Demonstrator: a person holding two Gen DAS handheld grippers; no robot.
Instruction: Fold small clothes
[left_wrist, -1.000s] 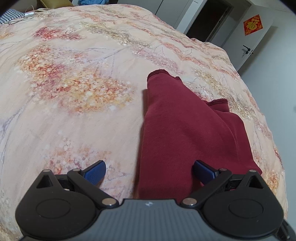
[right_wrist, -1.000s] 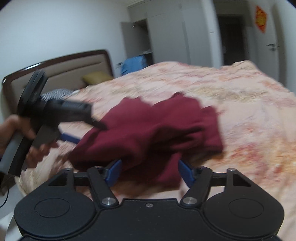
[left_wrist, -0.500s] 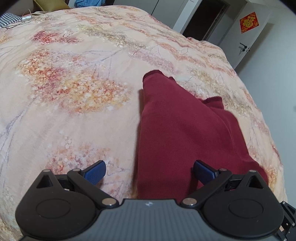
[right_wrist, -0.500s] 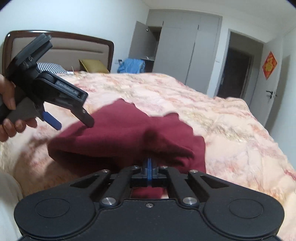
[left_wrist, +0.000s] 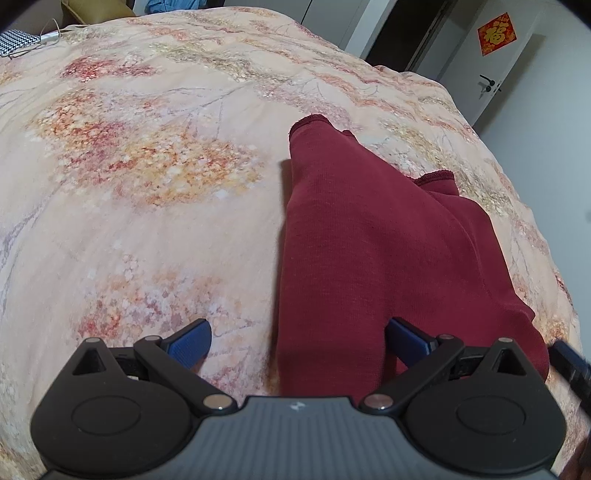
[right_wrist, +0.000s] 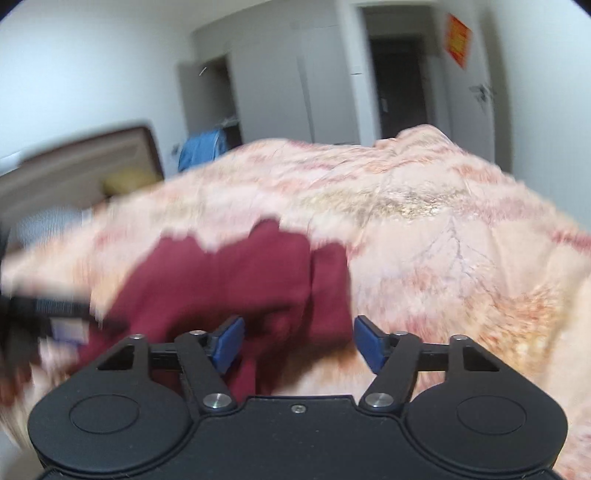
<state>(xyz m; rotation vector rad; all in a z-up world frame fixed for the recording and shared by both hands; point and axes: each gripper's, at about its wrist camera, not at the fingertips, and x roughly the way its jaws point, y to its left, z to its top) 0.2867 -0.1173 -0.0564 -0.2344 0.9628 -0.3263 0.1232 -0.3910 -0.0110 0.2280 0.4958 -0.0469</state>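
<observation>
1. Left wrist view: my left gripper (left_wrist: 297, 334) has its jaws spread wide, gripping nothing. The near edge of the dark red garment (left_wrist: 373, 243) lies between the blue pads (left_wrist: 190, 338), untouched.
2. Same view, garment location: flat on the floral bed cover (left_wrist: 147, 184), partly folded, long side running away from me. Two cuff-like ends stick out at its far end, uneven.
3. Risk here: if I close where I am, I'd judge I catch only the top layer, or pinch cover fabric with it, since the cover is soft and puckered beside the garment. The fold would then drag skewed.
4. Around: a cable (left_wrist: 44, 37) and a checked cloth (left_wrist: 14, 40) sit well beyond the garment at the bed's far corner. Not in the way.
5. Right wrist view: heavily blurred. My right gripper (right_wrist: 299, 345) has its jaws opening, with a bunched corner of the garment (right_wrist: 236, 280) between them but not pressed.
6. Risk: that released corner looks lumpy and may spring back, undoing the fold.
7. Obstruction: the other gripper (right_wrist: 48, 310), a dark smear left of the garment, is close; collision possible if both reach in.
</observation>
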